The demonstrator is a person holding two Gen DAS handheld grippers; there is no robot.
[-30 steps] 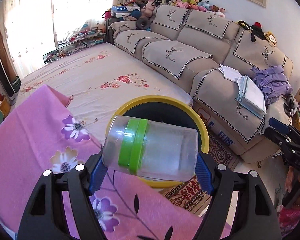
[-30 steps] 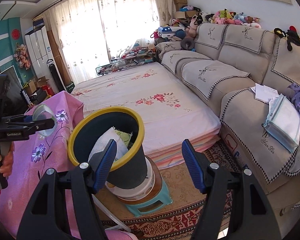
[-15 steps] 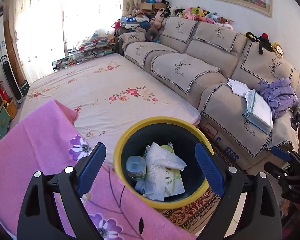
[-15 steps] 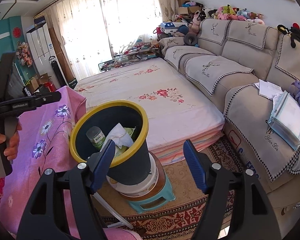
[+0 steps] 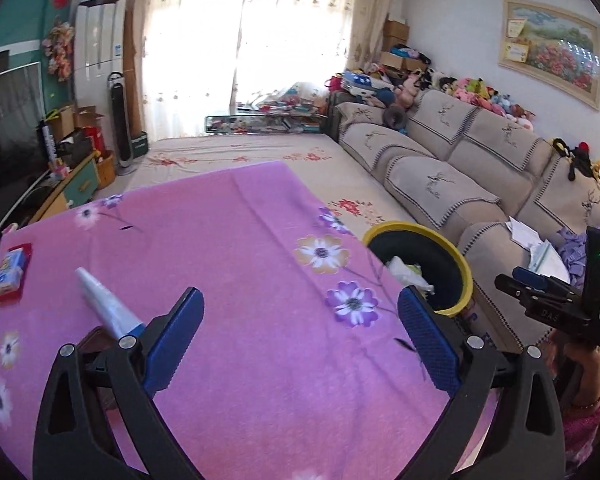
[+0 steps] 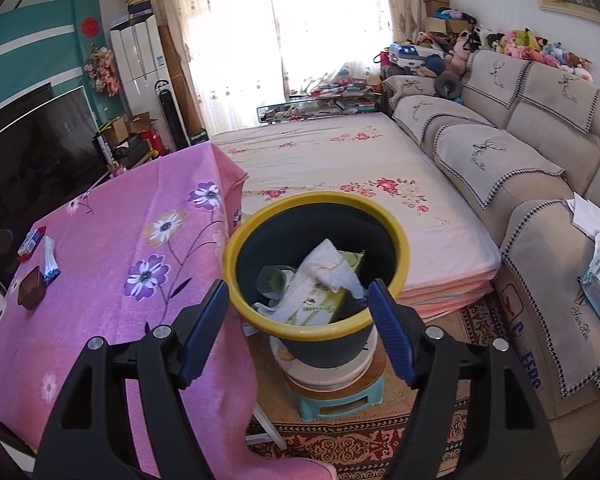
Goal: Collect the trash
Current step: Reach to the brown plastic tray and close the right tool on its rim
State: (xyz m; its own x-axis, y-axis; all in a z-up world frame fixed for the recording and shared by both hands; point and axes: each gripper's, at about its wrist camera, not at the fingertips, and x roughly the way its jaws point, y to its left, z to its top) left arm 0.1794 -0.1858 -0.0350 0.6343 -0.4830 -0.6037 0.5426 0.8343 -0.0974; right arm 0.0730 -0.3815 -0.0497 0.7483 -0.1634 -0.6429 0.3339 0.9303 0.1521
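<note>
The trash bin (image 6: 236,256), dark with a yellow rim, stands beside the pink floral table (image 5: 260,248). It holds white tissue (image 6: 324,268), a green packet and a clear jar. It also shows in the left wrist view (image 5: 466,272). My left gripper (image 5: 300,328) is open and empty above the table. A white tube (image 5: 100,300) lies by its left finger, with a brown box (image 5: 96,338) beneath it and a red and blue packet (image 5: 10,272) at the far left. My right gripper (image 6: 300,324) is open and empty just before the bin.
The bin sits on a white pot and a teal stool (image 6: 340,400) over a patterned rug. A floral mattress (image 6: 340,168) lies behind it. A beige sofa (image 6: 520,152) runs along the right. A TV (image 6: 24,148) stands at the left.
My left gripper opened and dropped the clear green-banded jar into the bin. It then swung left over the table. My right gripper moved closer to the bin.
</note>
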